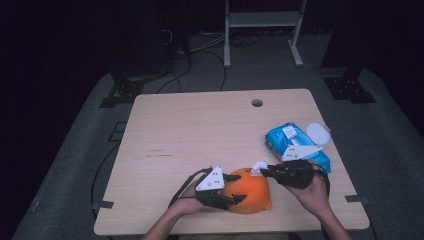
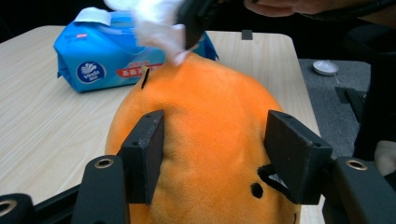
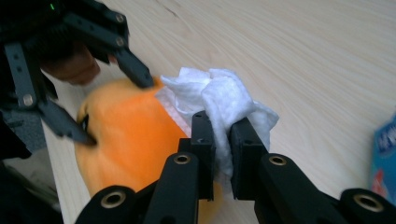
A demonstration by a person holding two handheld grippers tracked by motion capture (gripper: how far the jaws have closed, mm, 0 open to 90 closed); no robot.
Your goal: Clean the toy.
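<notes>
An orange plush toy (image 1: 250, 192) with a small black face lies near the front edge of the wooden table (image 1: 200, 130). My left gripper (image 1: 240, 188) grips it from the left. In the left gripper view both pads press into the toy's (image 2: 210, 121) sides, one on each flank. My right gripper (image 1: 262, 171) comes in from the right, shut on a crumpled white wipe (image 1: 258, 166). The right gripper view shows the wipe (image 3: 219, 93) pinched between the jaws of my right gripper (image 3: 223, 135) and resting against the top of the toy (image 3: 126, 140).
A blue pack of wet wipes (image 1: 285, 140) lies at the table's right side, behind my right hand, with a round white lid (image 1: 318, 133) beside it. A cable hole (image 1: 257, 103) sits near the far edge. Dark stands and cables surround the table.
</notes>
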